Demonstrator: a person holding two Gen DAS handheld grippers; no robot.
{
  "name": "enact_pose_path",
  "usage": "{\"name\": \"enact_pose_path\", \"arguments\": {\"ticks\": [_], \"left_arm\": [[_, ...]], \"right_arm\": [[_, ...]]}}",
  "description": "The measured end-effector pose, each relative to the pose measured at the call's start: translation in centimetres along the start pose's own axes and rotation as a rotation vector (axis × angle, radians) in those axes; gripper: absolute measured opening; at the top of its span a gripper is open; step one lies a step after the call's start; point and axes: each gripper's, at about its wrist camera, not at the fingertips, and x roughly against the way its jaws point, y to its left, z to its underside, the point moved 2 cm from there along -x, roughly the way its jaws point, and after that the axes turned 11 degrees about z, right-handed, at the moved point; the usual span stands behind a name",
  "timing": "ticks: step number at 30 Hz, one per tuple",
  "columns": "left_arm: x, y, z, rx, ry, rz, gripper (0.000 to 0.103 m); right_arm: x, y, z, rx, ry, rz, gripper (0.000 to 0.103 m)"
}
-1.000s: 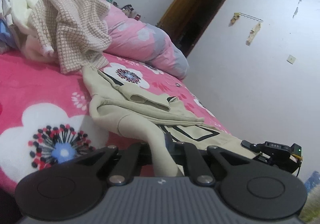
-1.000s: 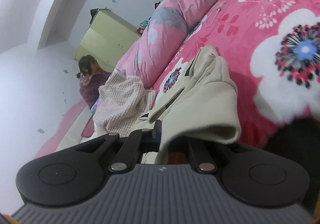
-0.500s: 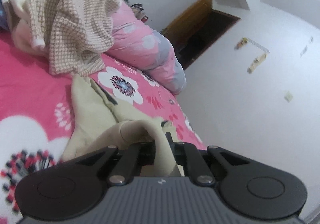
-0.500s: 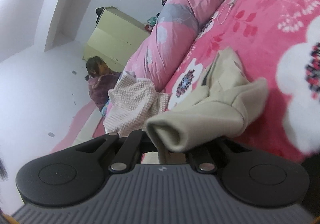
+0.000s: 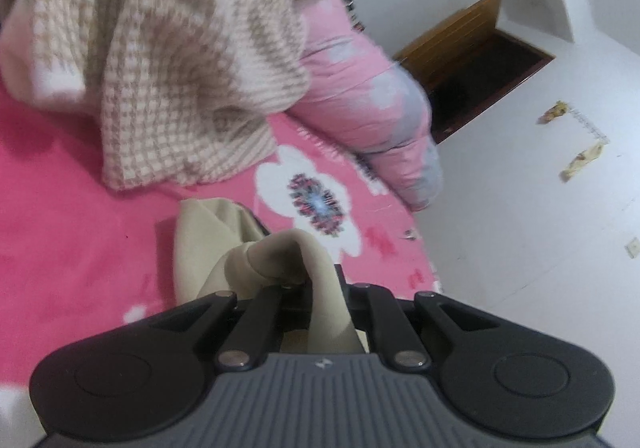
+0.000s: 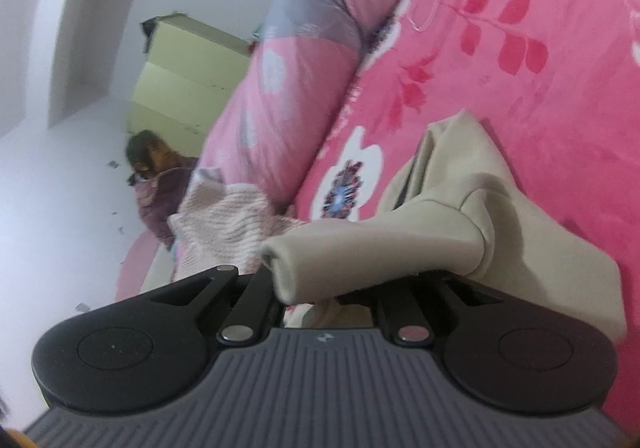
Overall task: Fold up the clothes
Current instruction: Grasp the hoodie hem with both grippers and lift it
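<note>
A beige garment (image 5: 208, 248) with black trim lies partly on the pink flowered bedspread (image 5: 72, 240). My left gripper (image 5: 320, 284) is shut on a fold of it, and the cloth bunches up over the jaws and hides the fingertips. In the right wrist view the same beige garment (image 6: 460, 224) drapes across my right gripper (image 6: 332, 288), which is shut on a rolled edge of it. The far end of the garment rests on the bedspread (image 6: 540, 96).
A heap of clothes topped by a beige-and-white checked knit (image 5: 168, 60) sits close ahead on the left. A rolled pink and grey quilt (image 5: 372, 104) lies along the far side of the bed. A person (image 6: 156, 176) sits by a yellow-green cabinet (image 6: 188, 76). A brown door (image 5: 464, 36) stands open.
Both grippers have carried the beige garment across the bed toward the checked knit and the quilt, which now look much nearer. The garment has doubled over on itself. Both grips held.
</note>
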Motion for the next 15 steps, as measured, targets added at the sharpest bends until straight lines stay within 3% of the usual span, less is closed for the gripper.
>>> {"name": "enact_pose_path", "arguments": {"ticks": [2, 5, 7, 9, 11, 15], "left_arm": [[-1.6, 1.8, -0.6, 0.032, 0.019, 0.015, 0.007], [-2.6, 4.2, -1.5, 0.106, 0.001, 0.068, 0.021], [-2.6, 5.1, -2.0, 0.121, -0.037, 0.112, 0.045], [-2.3, 5.6, -2.6, 0.13, -0.089, 0.151, 0.056], [-1.9, 6.3, -3.3, 0.158, -0.139, 0.187, 0.057], [-1.7, 7.2, -4.2, 0.178, -0.162, 0.147, 0.057]], "right_arm": [[-1.9, -0.8, -0.7, -0.024, 0.019, 0.013, 0.005], [-4.4, -2.0, -1.7, -0.069, 0.065, 0.025, 0.011], [-5.4, -2.6, -2.2, -0.093, 0.098, 0.018, 0.015], [-6.4, -3.2, -2.7, -0.116, 0.13, 0.009, 0.018], [-7.0, -3.6, -3.0, -0.127, 0.147, -0.007, 0.02], [-7.8, -4.0, -3.8, -0.16, 0.192, -0.041, 0.029]]}}
